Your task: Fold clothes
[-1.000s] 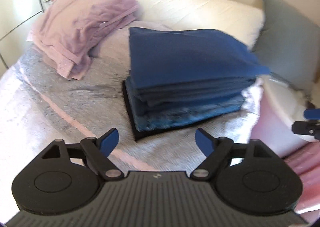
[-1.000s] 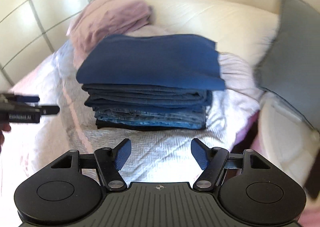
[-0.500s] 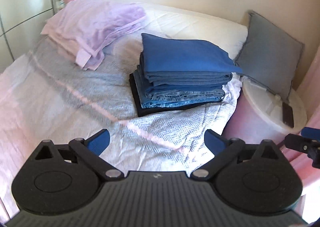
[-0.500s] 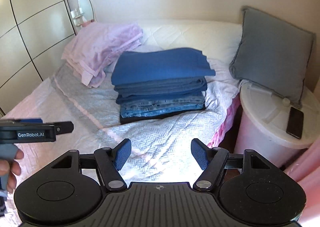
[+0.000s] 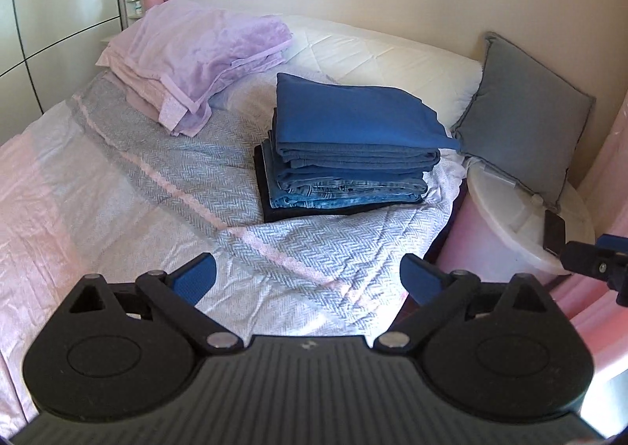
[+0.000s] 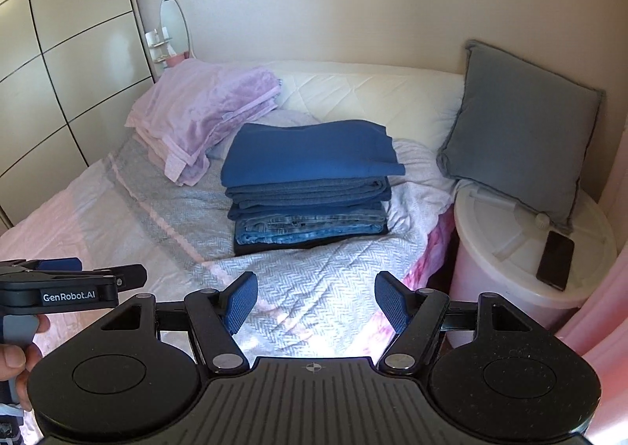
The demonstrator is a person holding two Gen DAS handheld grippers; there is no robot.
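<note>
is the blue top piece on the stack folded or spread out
Folded. The blue top piece lies as a flat rectangle squared on the stack of jeans, with its doubled edge showing along the front.

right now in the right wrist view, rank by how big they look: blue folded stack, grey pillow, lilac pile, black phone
1. Stack of folded blue clothes and jeans and square grey fabric pillow: look alike, so no ranking.
2. Rumpled lilac fabric pile: close behind, but farther away, so unsure.
3. Flat black phone: clearly smallest.
</note>
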